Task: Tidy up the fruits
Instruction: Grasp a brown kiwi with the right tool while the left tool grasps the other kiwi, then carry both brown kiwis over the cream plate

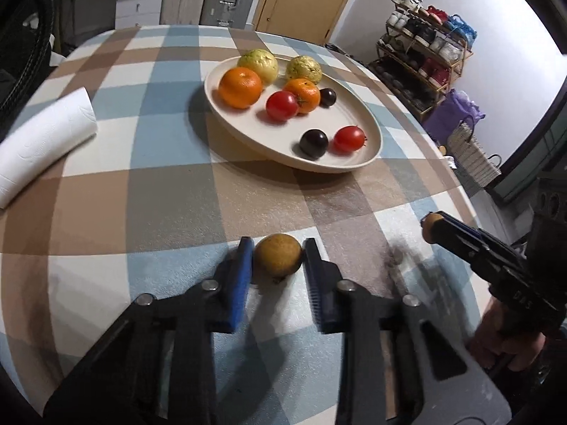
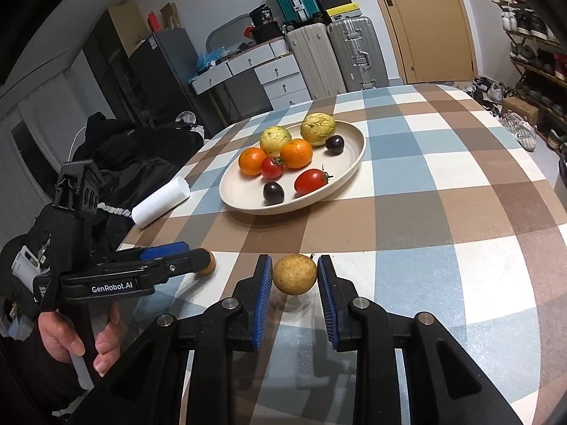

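Observation:
A cream oval plate (image 1: 354,127) (image 2: 349,131) holds two oranges, two yellow-green guavas, two tomatoes and two dark plums. My left gripper (image 1: 278,249) is closed against a small brown round fruit (image 1: 278,259) low over the checked tablecloth; from the right wrist view that gripper (image 2: 202,262) shows at the left with the fruit (image 2: 209,265) at its tips. My right gripper (image 2: 295,265) is shut on a second brown fruit (image 2: 295,274), held above the cloth; it shows at the right in the left wrist view (image 1: 430,232).
A white paper towel roll (image 1: 42,141) (image 2: 161,202) lies on the table's left side. The checked tablecloth (image 1: 170,191) covers the round table. Suitcases, drawers and a shoe rack (image 1: 421,56) stand beyond the table.

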Action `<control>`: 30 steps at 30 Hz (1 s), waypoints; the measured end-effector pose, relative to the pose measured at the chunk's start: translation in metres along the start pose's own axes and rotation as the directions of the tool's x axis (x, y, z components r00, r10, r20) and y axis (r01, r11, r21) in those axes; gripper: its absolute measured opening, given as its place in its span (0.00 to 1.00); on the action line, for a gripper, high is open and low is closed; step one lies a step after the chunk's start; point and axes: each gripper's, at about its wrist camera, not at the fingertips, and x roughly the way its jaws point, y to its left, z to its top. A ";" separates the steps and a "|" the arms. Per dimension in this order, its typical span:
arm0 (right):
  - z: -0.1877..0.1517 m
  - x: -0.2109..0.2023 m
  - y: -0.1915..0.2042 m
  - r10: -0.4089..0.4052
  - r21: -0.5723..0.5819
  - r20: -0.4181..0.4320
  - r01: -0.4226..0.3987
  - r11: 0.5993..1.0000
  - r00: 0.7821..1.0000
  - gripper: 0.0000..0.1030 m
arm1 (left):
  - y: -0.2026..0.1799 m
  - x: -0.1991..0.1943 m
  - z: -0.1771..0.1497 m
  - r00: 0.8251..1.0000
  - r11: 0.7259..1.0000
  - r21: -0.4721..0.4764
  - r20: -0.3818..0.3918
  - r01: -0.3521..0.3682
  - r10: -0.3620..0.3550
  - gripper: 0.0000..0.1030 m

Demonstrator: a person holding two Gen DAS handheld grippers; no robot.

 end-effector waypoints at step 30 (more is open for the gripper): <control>0.070 0.018 -0.027 0.035 -0.007 0.052 -0.034 0.999 0.998 0.26 | -0.053 0.017 0.093 0.994 0.991 0.109 0.062 0.079 -0.086 0.24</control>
